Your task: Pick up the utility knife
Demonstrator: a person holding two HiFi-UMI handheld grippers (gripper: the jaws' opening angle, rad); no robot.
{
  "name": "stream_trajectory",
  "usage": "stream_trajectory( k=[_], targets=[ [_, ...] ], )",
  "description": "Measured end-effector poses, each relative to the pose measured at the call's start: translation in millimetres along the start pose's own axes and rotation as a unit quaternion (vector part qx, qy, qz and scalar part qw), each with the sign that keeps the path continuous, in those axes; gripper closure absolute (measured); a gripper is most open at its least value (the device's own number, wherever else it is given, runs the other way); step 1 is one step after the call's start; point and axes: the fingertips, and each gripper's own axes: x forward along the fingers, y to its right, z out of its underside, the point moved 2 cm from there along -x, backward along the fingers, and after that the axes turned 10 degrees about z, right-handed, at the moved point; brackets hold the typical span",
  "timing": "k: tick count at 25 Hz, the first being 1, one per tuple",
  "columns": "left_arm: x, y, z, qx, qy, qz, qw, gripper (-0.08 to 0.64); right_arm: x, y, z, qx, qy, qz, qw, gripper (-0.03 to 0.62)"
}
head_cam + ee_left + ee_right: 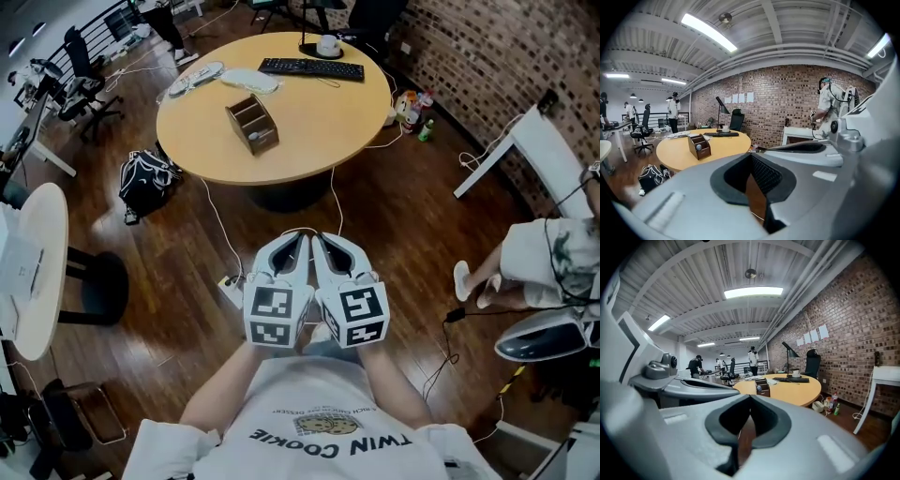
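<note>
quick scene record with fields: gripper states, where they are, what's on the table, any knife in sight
left gripper: jaws together, nothing between them
right gripper: jaws together, nothing between them, right beside the left one
position: both short of the round table, not over it
on table: brown organiser box, keyboard
beside table: black bag
utility knife: cannot be made out in any view

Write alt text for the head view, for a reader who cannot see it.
A person holds the left gripper and right gripper side by side, both shut and empty, above a dark wood floor. Ahead stands a round table carrying a keyboard and a wooden organizer; a black bag lies beside it.
</note>
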Motion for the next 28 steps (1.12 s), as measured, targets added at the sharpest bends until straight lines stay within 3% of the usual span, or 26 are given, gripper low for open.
stream_trajectory(
  k=[8, 14, 28],
  targets=[
    [35, -4, -22, 0.021, 0.010, -0.011, 0.9997, 0.552, 23, 32, -8, 0.003, 0.009, -0.003, 1.000, 0.592],
    [57, -16, -22, 0.014, 0.008, -0.009, 0.9998, 0.552, 45, 42, -12, -0.004, 0.005, -0.008, 1.000, 0.592],
    [126, -116, -31, -0.016, 0.004, -0.015, 0.9997, 0.552, 168, 48, -28, -0.025, -0.016, -0.021, 0.999, 0.592]
  ],
)
